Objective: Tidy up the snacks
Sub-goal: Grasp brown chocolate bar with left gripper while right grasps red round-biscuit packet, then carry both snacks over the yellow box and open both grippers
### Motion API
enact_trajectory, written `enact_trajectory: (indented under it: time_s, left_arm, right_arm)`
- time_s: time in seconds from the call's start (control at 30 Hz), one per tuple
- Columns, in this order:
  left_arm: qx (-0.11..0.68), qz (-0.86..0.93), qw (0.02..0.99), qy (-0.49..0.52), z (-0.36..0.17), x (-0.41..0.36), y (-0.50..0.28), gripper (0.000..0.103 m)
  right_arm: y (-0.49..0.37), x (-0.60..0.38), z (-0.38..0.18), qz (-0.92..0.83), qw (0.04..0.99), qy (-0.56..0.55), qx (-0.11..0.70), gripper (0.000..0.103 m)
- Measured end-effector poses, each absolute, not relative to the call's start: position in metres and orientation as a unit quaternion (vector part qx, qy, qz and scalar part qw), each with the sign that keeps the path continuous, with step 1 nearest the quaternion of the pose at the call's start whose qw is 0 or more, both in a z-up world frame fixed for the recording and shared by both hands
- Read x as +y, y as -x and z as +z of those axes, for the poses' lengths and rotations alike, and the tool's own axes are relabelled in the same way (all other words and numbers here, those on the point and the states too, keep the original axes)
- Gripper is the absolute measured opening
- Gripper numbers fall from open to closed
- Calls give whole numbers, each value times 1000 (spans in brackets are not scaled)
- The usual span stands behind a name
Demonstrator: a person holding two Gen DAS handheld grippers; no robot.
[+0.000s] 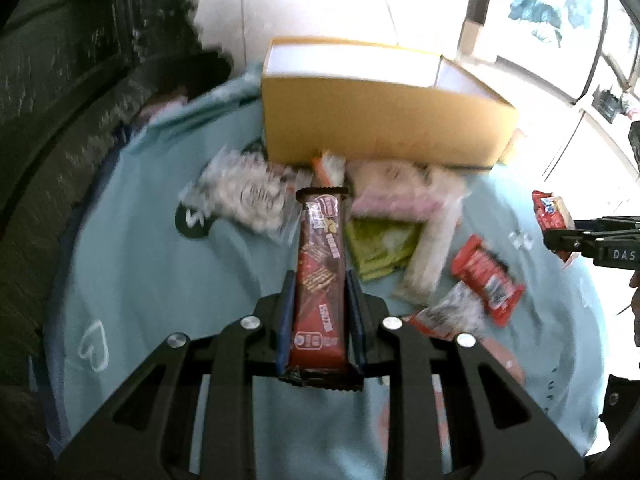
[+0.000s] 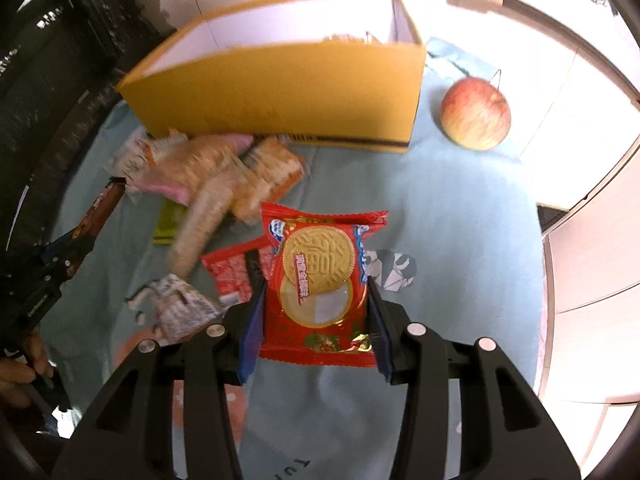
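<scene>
Left wrist view: the left gripper is clamped on a long brown biscuit bar, its two fingers pressing the long edges while the bar projects forward past the fingertips, held above the light blue cloth. Just beyond the bar's far end lies a loose heap of snacks: a clear speckled packet to the left, a green packet and a pale pink packet to the right, and a red wrapper farther right. Bare cloth extends to the left of the heap. Behind the heap stands the open yellow box, its near wall touching or nearly touching the farthest packets.

Right wrist view: the right gripper is closed on a red cookie packet, gripped by its side edges above the cloth. To the left lie a smaller red packet and a crumpled white wrapper; beyond them lies the blurred snack heap. Open cloth separates the held packet from the box's near wall. An apple rests beside the box's right end, near the cloth's edge.
</scene>
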State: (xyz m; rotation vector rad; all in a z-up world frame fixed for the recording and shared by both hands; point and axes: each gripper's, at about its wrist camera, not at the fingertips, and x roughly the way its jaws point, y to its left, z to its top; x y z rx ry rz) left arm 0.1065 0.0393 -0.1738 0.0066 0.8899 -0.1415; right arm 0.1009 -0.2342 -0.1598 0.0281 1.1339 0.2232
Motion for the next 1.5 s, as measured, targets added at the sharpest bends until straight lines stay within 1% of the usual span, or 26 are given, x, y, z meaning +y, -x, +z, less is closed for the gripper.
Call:
enact_trajectory:
  time_s: [0.17, 0.37, 0.53, 0.7, 0.97, 1.5]
  left_arm:
    - [393, -75, 916, 5, -134, 34, -104, 24]
    - [350, -76, 934, 9, -75, 26, -118, 24]
    - [338, -75, 938, 15, -32, 16, -141, 24]
    - [324, -74, 943, 10, -2, 1, -158, 24]
    - [331, -78, 941, 5, -4, -15, -183, 24]
    - [362, -66, 930, 2, -41, -25, -278, 24]
  right_arm:
    - [-105, -224, -129, 115, 853, -21, 508, 46]
    - [-114, -224, -69, 123, 881, -25, 457, 46]
    - [-126, -231, -19, 122, 901, -29, 416, 46]
    - [-141, -233, 8, 123, 912, -25, 390, 46]
    - [-164, -235, 13, 127, 916, -21, 381, 46]
    - [-254, -238, -16, 124, 908, -27, 400, 46]
